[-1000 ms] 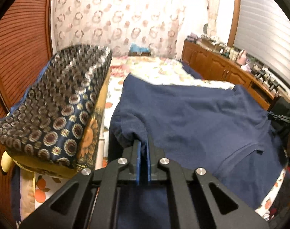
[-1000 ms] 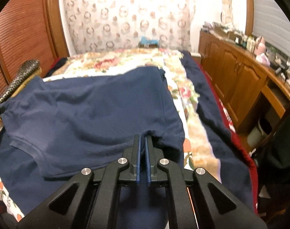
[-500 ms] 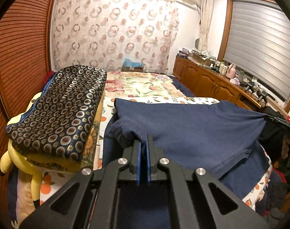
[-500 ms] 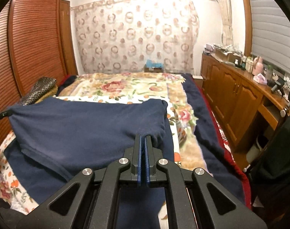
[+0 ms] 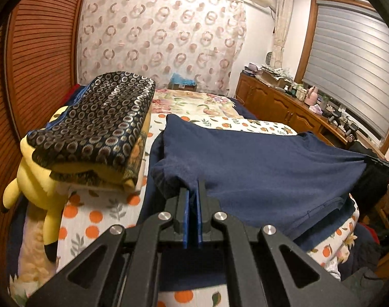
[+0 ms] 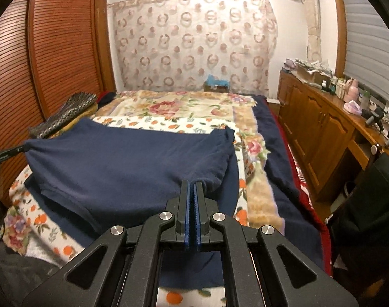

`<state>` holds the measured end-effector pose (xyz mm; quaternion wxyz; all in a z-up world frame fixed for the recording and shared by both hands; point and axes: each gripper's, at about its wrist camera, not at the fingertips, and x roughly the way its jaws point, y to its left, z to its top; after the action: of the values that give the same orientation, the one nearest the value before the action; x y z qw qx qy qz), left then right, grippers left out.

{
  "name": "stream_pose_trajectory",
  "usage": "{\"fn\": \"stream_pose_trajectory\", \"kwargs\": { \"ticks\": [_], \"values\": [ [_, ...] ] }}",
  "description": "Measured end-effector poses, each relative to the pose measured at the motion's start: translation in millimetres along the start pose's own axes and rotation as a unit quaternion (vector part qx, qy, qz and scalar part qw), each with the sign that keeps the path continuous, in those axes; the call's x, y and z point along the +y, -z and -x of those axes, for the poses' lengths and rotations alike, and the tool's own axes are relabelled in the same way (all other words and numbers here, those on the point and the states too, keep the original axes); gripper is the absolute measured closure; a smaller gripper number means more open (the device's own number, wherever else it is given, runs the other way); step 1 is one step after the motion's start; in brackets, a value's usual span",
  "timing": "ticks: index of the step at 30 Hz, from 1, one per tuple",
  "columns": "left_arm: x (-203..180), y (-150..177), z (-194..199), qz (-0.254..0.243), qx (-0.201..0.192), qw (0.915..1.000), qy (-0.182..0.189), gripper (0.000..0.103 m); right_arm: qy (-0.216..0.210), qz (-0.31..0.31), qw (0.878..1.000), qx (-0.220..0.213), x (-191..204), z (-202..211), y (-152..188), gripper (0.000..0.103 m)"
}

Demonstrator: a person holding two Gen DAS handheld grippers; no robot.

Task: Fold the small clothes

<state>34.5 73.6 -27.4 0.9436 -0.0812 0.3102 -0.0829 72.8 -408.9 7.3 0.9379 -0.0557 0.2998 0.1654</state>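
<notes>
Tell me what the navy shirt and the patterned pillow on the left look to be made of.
Navy shirt: soft matte knit, probably cotton jersey or light fleece; it drapes in loose folds with a faintly fuzzy surface. Patterned pillow: woven fabric with a sheen, perhaps satin brocade; its ring motifs catch the light. Both are guesses from looks alone.

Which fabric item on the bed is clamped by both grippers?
The navy shirt: left gripper and right gripper each pinch a corner. The ring-patterned folded cloth sits untouched on the yellow plush.
</notes>
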Motion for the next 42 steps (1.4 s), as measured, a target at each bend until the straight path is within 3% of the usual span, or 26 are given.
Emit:
{"fn": "stream_pose_trajectory", "kwargs": {
  "ticks": [12,20,22,24,25,27,29,32,38,42],
  "values": [
    [15.2,40.4,-26.7,0.015,0.060,0.9977,-0.028,0.101,0.002,-0.023,0.996,0.089,-6.8,-39.9,56.6,0.102],
    [13.3,44.8,-27.0,0.010,0.068,0.9971,-0.031,0.101,0.002,-0.026,0.996,0.090,-7.1,-40.3,57.5,0.101],
    [14.7,44.1,-27.4,0.011,0.074,0.9966,-0.032,0.096,0.007,-0.021,0.996,0.081,-6.4,-35.5,54.3,0.099],
    [16.1,44.0,-24.2,0.010,0.074,0.9967,-0.033,0.092,0.012,-0.016,0.997,0.068,-5.0,-28.1,48.4,0.095],
    [17.3,43.6,-24.0,0.010,0.075,0.9966,-0.033,0.085,0.015,-0.014,0.998,0.062,-4.7,-25.5,45.1,0.093],
    [19.4,43.6,-25.4,0.008,0.082,0.9955,-0.047,0.075,0.021,-0.011,0.999,0.046,-4.6,-18.4,37.6,0.082],
    [22.7,45.7,-27.1,0.004,0.088,0.9944,-0.058,0.073,0.022,-0.005,0.999,0.030,-2.2,-14.6,30.0,0.077],
    [27.3,48.7,-30.3,0.005,0.095,0.9931,-0.068,0.069,0.010,0.002,1.000,0.020,3.6,-18.8,23.1,0.060],
    [31.0,51.6,-37.7,0.003,0.109,0.9904,-0.085,0.064,-0.029,0.013,0.999,0.032,32.2,-51.7,21.1,0.058],
    [32.6,52.4,-26.0,0.005,0.097,0.9915,-0.087,0.064,-0.054,0.030,0.997,0.045,56.9,-74.8,24.6,0.057]
  ]
}}
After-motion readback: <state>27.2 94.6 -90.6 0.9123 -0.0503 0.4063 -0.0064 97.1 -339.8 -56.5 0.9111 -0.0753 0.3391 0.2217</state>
